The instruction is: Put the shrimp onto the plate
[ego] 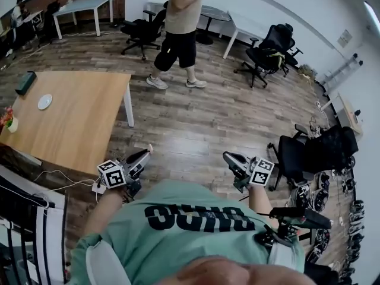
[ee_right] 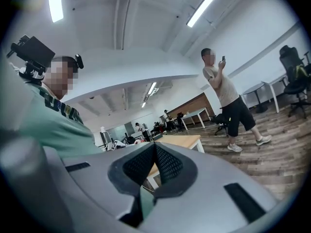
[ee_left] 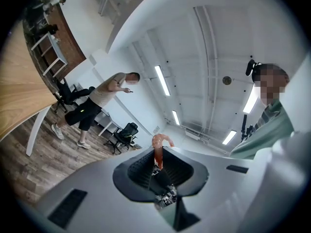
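Note:
A curled pink-orange shrimp (ee_left: 161,143) sticks out between the jaws of my left gripper (ee_left: 159,153), which is shut on it. In the head view that left gripper (ego: 144,154) is held close to my body, over the wooden floor, just right of the wooden table (ego: 83,120). A small white plate (ego: 45,101) lies on the table's left part, well away from both grippers. My right gripper (ego: 228,157) hovers over the floor too. Its jaws (ee_right: 154,148) are pressed together with nothing between them.
A black box (ego: 25,82) and a flower pot (ego: 8,121) also sit on the table. A person (ego: 181,28) stands on the floor beyond it. Office chairs (ego: 270,47) stand at the back and a black chair (ego: 309,154) at my right.

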`<action>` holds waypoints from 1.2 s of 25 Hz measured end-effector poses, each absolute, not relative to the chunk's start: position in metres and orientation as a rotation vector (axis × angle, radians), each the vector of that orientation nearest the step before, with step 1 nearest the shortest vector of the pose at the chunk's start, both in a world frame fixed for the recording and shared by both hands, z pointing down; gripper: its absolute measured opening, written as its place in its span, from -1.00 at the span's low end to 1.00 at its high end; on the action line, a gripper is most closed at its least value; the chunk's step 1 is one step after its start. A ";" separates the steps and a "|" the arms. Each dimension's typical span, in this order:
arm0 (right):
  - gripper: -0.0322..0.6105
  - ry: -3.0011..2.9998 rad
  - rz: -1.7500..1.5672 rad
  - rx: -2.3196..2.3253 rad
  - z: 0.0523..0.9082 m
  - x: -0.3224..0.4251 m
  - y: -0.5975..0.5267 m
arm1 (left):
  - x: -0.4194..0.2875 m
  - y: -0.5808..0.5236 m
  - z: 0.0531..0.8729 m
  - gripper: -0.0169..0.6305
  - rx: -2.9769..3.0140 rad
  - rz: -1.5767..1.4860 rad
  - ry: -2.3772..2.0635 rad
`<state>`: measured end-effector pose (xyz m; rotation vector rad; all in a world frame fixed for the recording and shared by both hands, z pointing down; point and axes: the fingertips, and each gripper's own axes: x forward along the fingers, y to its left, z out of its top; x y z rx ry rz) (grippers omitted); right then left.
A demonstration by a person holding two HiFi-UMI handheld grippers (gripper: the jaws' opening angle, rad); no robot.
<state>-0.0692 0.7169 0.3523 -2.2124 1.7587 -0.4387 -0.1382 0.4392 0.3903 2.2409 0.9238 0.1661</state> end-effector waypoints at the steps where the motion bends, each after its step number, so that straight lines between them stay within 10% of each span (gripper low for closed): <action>1: -0.88 1.762 -0.444 -2.200 0.354 -0.058 0.716 | -0.133 0.437 0.392 -0.79 2.246 0.174 0.904; 30: -0.88 2.041 -0.527 -1.746 0.394 0.317 0.763 | 0.135 0.529 0.383 -0.79 2.391 0.119 0.416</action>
